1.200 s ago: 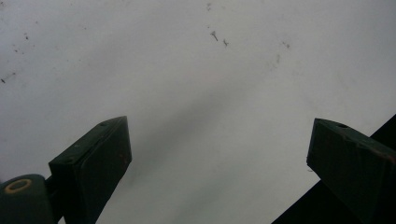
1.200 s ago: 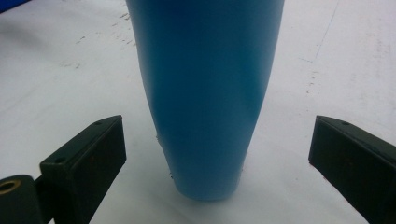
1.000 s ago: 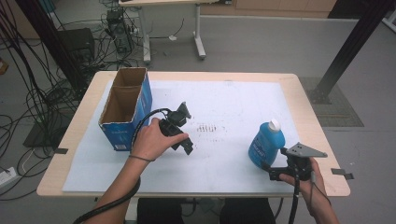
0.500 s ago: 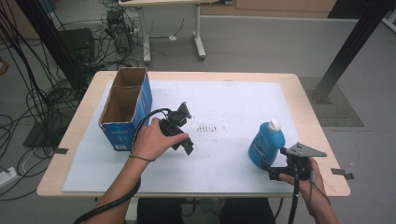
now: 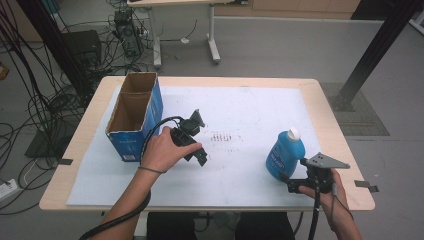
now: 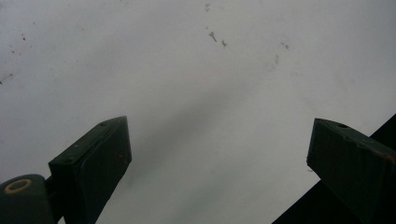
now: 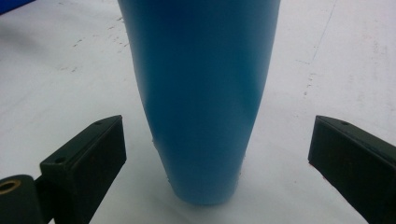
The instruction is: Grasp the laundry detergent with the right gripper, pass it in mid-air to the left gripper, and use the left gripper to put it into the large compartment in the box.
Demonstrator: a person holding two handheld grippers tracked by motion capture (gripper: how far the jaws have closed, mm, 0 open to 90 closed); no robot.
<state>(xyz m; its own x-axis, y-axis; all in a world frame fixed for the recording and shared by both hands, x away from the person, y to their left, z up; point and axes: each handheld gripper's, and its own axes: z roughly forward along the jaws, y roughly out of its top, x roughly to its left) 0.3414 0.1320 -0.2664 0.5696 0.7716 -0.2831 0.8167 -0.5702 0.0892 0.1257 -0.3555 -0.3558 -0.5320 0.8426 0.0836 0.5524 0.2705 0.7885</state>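
Note:
A blue bottle (image 5: 285, 152) with a white cap stands upright on the white sheet at the right. My right gripper (image 5: 295, 184) sits just in front of it, open. In the right gripper view the bottle (image 7: 201, 93) rises between the two spread jaws without touching either; the gripper (image 7: 217, 158) holds nothing. My left gripper (image 5: 199, 156) rests near the table's middle, held by a hand and pointed down at the sheet. In the left gripper view its jaws stand wide apart over bare white surface, the gripper (image 6: 217, 154) open and empty.
An open blue cardboard box (image 5: 135, 116) with two compartments stands at the left of the table. A patch of dark marks (image 5: 225, 137) lies on the white sheet (image 5: 240, 107). Cables and a desk frame occupy the floor behind the table.

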